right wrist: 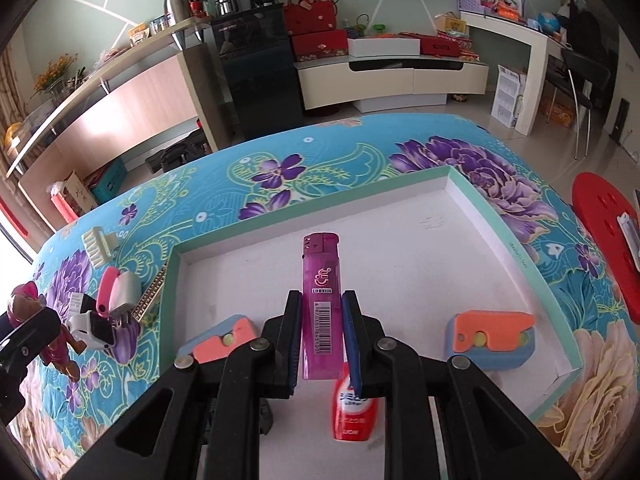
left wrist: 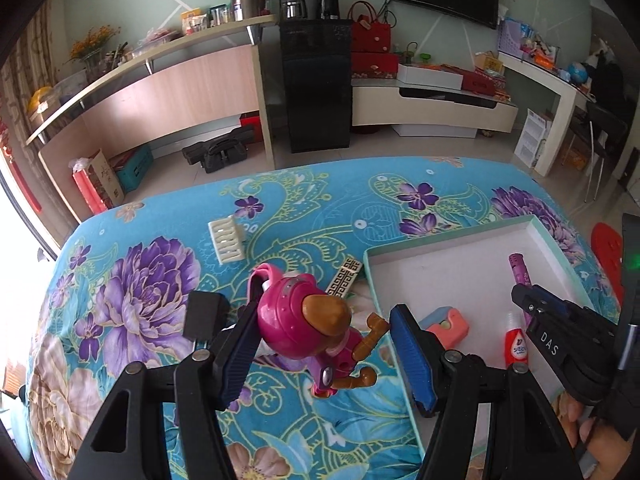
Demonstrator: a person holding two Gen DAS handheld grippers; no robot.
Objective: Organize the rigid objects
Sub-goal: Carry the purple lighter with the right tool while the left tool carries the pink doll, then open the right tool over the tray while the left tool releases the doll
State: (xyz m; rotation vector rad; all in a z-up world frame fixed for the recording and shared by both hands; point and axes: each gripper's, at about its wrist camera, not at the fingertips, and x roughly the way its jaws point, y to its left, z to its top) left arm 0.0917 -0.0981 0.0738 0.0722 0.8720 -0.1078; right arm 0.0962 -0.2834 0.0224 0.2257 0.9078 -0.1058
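Observation:
My left gripper [left wrist: 326, 310] is shut on a pink toy dog [left wrist: 296, 320] with brown ears, holding it over the flowered cloth just left of the box. In the right wrist view the toy dog [right wrist: 24, 308] shows at the far left edge. A shallow white box [left wrist: 440, 238] with a teal rim lies to the right. Over that box [right wrist: 320, 206] my right gripper [right wrist: 322, 294] is shut on an upright purple lighter [right wrist: 322, 264]. The left wrist view also catches the right gripper [left wrist: 520, 296] with the lighter [left wrist: 518, 270].
Inside the box lie a red bottle [right wrist: 352, 412] and two orange-and-blue blocks [right wrist: 492, 338] [right wrist: 224, 340]. On the cloth left of the box are a cream comb-like piece [left wrist: 226, 240], a patterned tile [left wrist: 344, 276] and a pink-and-white item [right wrist: 116, 292]. A red stool [right wrist: 604, 248] stands beside the table.

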